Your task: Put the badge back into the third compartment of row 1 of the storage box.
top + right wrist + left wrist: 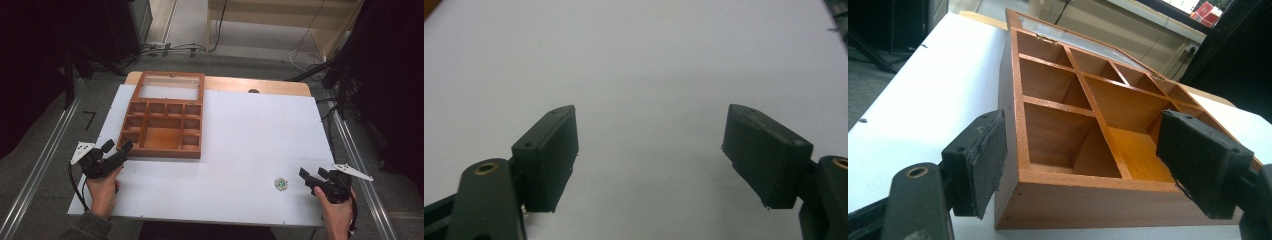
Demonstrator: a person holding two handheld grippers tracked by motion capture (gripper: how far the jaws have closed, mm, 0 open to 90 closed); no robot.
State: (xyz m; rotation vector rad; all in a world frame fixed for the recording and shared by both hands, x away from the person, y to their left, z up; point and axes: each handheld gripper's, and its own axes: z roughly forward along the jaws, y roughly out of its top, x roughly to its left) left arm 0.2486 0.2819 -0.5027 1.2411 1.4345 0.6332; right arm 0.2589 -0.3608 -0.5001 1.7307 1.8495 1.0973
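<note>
A wooden compartment box [162, 130] with its glass lid [171, 86] folded back lies on the white table's left half; its cells look empty. My left gripper [117, 146] is open just off the box's near left corner. In the left gripper view the box [1088, 135] sits close ahead between the open jaws of the left gripper [1098, 165]. A small round green-and-white object [281, 184] lies near the front right. My right gripper [312, 174] is open a short way to its right. In the right gripper view the right gripper [651, 150] faces bare white table.
The white board [240, 140] covers a wooden table whose far edge [270, 86] shows behind the box. Metal rails [45, 150] run along both sides on the floor. Cables and dark stands crowd the far floor and right side.
</note>
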